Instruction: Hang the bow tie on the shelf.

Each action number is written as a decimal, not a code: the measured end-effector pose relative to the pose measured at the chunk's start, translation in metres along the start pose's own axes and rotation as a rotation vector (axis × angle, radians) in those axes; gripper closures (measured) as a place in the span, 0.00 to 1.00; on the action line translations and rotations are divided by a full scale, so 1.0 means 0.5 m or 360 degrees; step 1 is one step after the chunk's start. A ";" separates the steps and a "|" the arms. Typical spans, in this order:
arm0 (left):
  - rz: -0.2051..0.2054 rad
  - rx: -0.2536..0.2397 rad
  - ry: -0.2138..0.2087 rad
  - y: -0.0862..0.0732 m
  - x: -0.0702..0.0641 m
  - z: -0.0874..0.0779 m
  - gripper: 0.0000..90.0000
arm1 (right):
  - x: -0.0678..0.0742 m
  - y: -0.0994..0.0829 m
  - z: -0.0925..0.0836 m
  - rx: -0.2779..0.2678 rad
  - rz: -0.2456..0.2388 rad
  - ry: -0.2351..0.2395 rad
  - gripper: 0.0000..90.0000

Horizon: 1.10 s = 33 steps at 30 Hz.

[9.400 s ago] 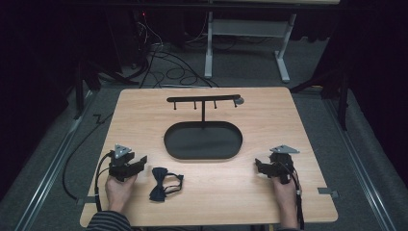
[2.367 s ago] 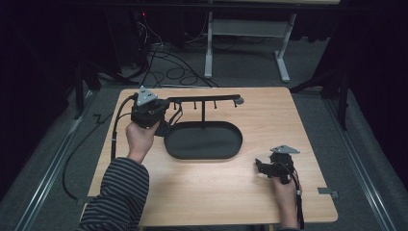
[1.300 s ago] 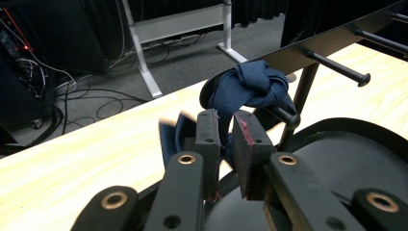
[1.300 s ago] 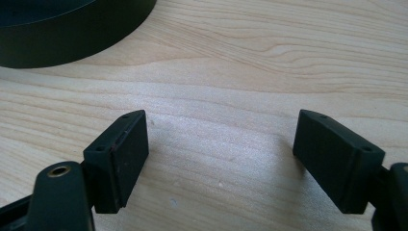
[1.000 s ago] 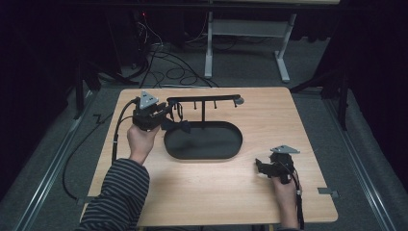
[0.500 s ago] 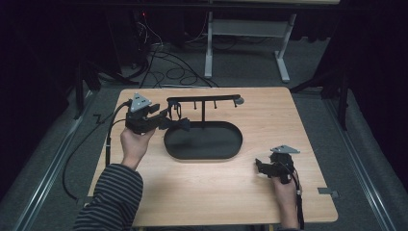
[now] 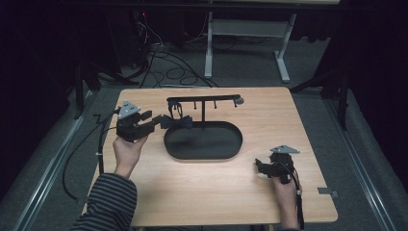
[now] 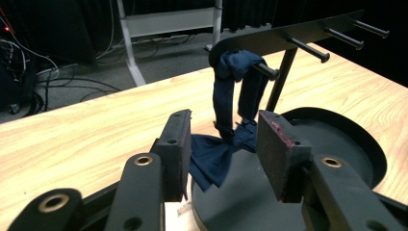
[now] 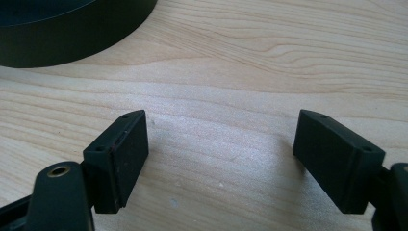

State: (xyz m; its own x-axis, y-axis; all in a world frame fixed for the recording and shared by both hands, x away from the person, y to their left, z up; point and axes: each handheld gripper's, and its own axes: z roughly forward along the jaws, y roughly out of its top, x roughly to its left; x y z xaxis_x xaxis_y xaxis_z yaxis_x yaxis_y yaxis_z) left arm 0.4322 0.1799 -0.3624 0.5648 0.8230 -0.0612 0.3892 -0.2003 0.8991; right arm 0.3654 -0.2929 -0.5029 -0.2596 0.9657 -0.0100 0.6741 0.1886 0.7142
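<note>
A dark blue bow tie hangs by its strap from the leftmost peg of a black rack, just above the rack's oval base. My left gripper sits level just left of the tie. Its jaws have just been opening, and the pads stand apart without pressing on the cloth, which hangs a little beyond them. At the front right, my right gripper rests on the table, open, with bare wood between its jaws.
Three more pegs stick out along the rack's bar. The wooden table has open room in front of the base and on both sides. Cables and a white desk frame lie on the floor beyond the far edge.
The left gripper has let go of the bow tie, opened, and drawn back to the left from the rack. The tie stays hanging on the peg. The right hand has kept still.
</note>
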 end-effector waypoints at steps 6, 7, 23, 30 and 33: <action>-0.0030 -0.0015 -0.0006 -0.011 -0.001 -0.025 0.60 | 0.000 0.000 0.000 0.0001 -0.0003 0.0001 0.23; -0.0031 -0.0021 -0.0008 -0.014 -0.002 -0.029 0.59 | 0.000 0.000 0.000 0.0001 -0.0003 0.0001 0.23; -0.0115 0.0006 -0.0049 -0.064 -0.007 -0.062 0.56 | 0.001 0.000 0.000 0.0006 -0.0011 0.0002 0.23; -0.0100 0.0009 -0.0063 -0.071 -0.016 -0.080 0.55 | 0.001 0.000 0.000 0.0006 -0.0011 0.0002 0.23; -0.0113 0.0010 -0.0068 -0.076 -0.017 -0.087 0.55 | 0.001 0.000 0.000 0.0006 -0.0011 0.0002 0.23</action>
State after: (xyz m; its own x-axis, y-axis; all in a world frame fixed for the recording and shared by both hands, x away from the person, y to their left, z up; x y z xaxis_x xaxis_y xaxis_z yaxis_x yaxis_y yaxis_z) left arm 0.3810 0.2036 -0.3773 0.5661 0.8119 -0.1429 0.4338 -0.1460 0.8891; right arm 0.3652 -0.2925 -0.5027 -0.2650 0.9641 -0.0141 0.6749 0.1959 0.7114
